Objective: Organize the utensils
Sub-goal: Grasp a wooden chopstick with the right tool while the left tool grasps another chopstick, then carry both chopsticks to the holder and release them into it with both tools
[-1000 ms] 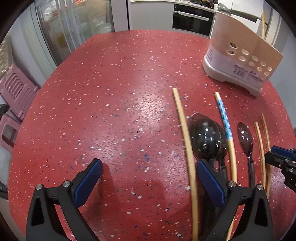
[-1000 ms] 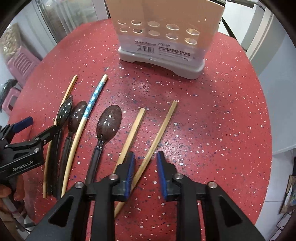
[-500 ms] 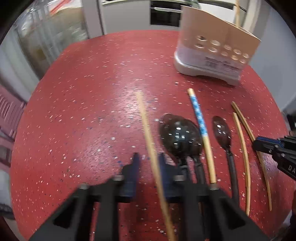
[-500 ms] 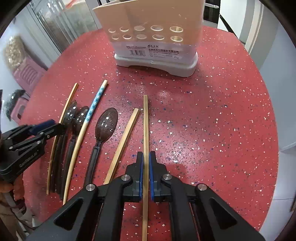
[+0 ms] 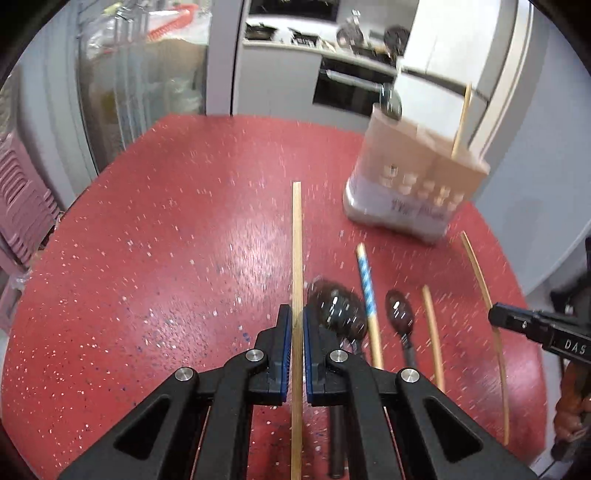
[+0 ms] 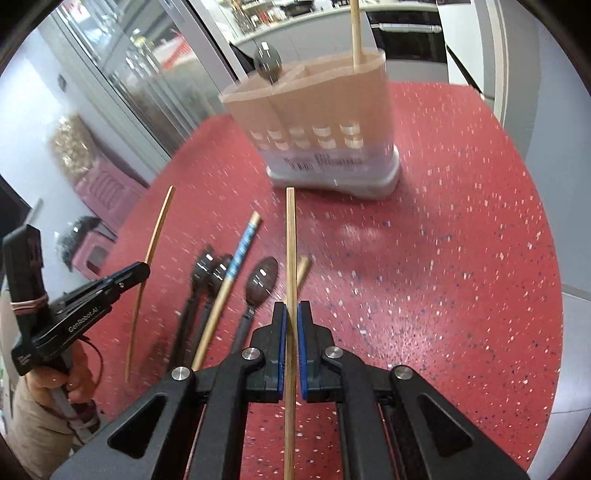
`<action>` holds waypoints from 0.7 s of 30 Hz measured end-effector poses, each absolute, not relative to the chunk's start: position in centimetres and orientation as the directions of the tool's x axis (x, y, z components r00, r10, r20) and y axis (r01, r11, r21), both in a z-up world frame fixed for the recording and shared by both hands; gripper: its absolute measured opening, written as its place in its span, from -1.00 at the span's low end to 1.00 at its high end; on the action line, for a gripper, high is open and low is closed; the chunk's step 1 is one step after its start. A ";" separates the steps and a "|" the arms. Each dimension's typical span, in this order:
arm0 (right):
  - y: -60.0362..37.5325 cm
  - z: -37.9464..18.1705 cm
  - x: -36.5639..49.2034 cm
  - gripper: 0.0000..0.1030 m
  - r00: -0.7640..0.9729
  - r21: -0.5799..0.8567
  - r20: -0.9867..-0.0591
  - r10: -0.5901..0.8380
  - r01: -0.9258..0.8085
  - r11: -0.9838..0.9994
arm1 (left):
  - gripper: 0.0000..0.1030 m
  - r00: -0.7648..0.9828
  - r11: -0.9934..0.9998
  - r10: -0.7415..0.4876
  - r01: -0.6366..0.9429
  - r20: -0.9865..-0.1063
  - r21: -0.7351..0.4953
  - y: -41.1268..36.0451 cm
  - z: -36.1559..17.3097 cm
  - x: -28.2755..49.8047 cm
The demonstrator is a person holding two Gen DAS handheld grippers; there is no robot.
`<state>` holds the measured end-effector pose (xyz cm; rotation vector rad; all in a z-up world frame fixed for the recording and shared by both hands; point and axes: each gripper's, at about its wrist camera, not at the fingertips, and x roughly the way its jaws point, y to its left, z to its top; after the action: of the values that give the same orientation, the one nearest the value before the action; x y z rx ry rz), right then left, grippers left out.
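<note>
A chopstick [image 5: 296, 258] is clamped in the left gripper [image 5: 295, 325]; another stick [image 6: 291, 258], apparently lifted, is clamped in the right gripper [image 6: 291, 321], holder [image 6: 317, 122] ahead.

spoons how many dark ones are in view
4: two dark plastic spoons overlapping on the red speckled table, a third right of the blue-patterned chopstick, a fourth upright in the beige holder, which may hide more.

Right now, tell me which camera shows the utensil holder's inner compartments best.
The right wrist view. It looks down onto the utensil holder so its dividers show, with a spoon and a chopstick standing in separate compartments. The left wrist view shows the holder blurred, from the side, with no dividers visible.
</note>
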<state>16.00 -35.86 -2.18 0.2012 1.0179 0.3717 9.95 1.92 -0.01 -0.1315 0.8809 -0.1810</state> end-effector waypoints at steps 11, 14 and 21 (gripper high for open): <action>-36.8 4.8 17.7 -0.88 0.617 0.369 -0.661 0.427 -0.228 0.901 | -0.40 0.756 0.953 -0.274 0.131 -0.595 -0.272 1.8 7.7 11.8; -37.2 6.8 19.2 -0.88 0.661 0.365 -0.625 0.414 -0.221 0.904 | -0.40 0.780 0.949 -0.285 0.150 -0.556 -0.276 0.9 9.7 13.2; -37.6 11.1 22.9 -0.88 0.740 0.350 -0.549 0.389 -0.219 0.911 | -0.40 0.821 0.936 -0.302 0.159 -0.485 -0.314 -0.7 12.8 18.3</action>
<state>22.90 -37.65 11.07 0.2715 0.6586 0.3380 18.31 -0.70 12.78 -0.2662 0.5566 -0.2486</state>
